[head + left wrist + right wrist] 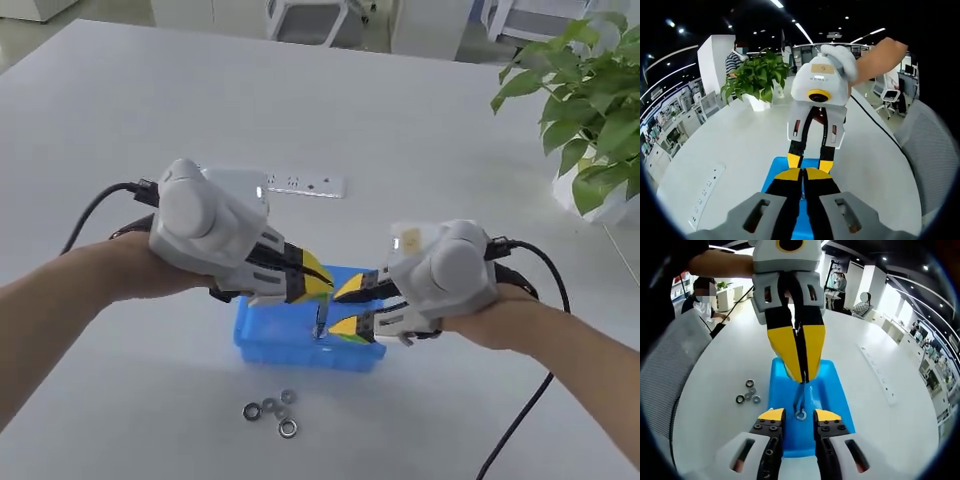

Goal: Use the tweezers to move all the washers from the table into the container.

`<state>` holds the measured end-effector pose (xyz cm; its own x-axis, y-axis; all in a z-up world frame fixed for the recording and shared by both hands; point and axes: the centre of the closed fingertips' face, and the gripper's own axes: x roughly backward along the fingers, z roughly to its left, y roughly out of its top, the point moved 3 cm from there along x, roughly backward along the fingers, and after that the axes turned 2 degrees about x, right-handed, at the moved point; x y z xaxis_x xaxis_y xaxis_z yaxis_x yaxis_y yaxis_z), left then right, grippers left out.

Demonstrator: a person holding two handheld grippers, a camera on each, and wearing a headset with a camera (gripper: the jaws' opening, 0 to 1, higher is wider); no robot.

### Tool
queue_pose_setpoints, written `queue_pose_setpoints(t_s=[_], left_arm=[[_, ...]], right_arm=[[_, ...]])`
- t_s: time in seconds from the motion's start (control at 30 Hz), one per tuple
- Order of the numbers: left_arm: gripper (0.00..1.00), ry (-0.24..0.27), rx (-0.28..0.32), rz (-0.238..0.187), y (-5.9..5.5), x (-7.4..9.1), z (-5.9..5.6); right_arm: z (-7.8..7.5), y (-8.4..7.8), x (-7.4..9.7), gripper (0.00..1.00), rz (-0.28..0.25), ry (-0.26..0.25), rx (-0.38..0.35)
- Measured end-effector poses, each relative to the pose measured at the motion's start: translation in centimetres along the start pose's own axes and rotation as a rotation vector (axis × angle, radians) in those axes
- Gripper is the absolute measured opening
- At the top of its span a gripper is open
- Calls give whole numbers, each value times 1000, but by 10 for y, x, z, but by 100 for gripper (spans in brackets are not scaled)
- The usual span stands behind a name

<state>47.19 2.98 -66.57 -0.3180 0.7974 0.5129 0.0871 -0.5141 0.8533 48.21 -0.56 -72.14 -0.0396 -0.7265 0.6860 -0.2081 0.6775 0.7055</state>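
My left gripper [318, 283] is shut on thin metal tweezers [320, 322] that point down into the blue container [300, 355]. In the right gripper view the left gripper [802, 377] comes in from the top, and the tweezers [800, 399] have their tips at a washer [801, 415] inside the container [832, 390]; I cannot tell whether that washer is lifted or resting. My right gripper [352, 308] faces the left one, open, its jaws [800, 415] on either side of that washer. Several washers [288, 428] lie on the table in front of the container, and appear again [749, 383] left of it.
A white power strip [305, 184] lies beyond the container. A potted plant [590, 100] stands at the far right of the grey table [120, 120]. Black cables trail from both grippers. Chairs and people are beyond the table's edge.
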Motion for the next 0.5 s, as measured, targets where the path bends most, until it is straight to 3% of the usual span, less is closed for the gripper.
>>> queue_pose_setpoints(t_s=[0.5], left_arm=[[5, 26, 15, -24, 16, 19, -5]], right_arm=[[6, 10, 24, 26, -16, -50, -12]])
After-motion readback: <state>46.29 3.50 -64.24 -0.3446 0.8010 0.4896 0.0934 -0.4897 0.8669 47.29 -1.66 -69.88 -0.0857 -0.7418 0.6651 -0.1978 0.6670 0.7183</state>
